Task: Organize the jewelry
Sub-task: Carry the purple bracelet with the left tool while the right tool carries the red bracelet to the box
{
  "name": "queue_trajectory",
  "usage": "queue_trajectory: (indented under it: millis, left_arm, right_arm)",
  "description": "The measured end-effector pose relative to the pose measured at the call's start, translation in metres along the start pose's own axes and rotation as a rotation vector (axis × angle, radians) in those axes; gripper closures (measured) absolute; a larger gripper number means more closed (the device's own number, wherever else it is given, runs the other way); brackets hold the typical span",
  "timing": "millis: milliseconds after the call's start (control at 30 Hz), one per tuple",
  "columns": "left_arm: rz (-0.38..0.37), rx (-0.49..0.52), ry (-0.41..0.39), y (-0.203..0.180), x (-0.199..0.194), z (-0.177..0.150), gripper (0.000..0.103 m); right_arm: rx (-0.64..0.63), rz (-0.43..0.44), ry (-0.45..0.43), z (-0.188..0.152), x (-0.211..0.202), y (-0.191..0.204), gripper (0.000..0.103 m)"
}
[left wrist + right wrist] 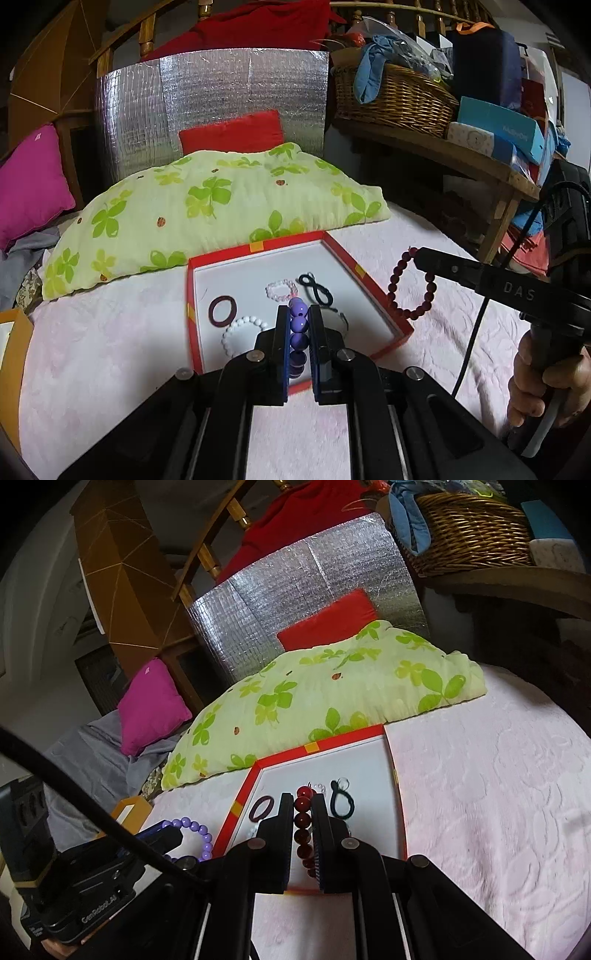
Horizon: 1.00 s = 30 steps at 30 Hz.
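Note:
My left gripper [298, 314] is shut on a purple bead bracelet [297, 325] and holds it over the near part of the red-rimmed white tray [258, 246]. My right gripper [303, 800] is shut on a dark red bead bracelet [302, 819], also above the tray [314, 746]; that bracelet hangs from it in the left wrist view [395, 284]. In the tray lie a dark maroon ring [222, 311], a white bead bracelet [243, 328], a pink-white bead bracelet [282, 290] and a black hair tie [314, 288]. The purple bracelet also shows in the right wrist view [199, 830].
The tray sits on a pink bedspread [110, 350]. A green clover-print pillow [207, 210] lies just behind it, with a red cushion [232, 131] and silver foil panel [210, 103] beyond. A wicker basket [395, 99] stands on a wooden bench at right. A magenta cushion [29, 184] is at left.

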State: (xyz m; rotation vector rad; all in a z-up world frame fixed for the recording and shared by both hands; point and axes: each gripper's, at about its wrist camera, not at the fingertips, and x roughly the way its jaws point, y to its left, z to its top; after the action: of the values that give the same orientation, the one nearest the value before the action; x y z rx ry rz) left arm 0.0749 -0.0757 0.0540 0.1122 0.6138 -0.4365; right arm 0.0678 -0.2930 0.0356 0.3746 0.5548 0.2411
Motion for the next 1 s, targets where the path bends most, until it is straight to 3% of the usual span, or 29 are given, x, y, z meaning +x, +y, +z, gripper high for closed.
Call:
queue_trajectory:
  millis: [800,1000]
  left_arm:
    - [-0.010,-0.037,0.061,0.004,0.055,-0.003,0.094]
    - [-0.055,-0.063,0.078,0.015,0.070,-0.002,0.094]
  right_arm:
    - [0.032,0.007,0.074,0.002,0.035,-0.012,0.092]
    - [0.075,0.001,0.089,0.011,0.054,-0.026,0.092]
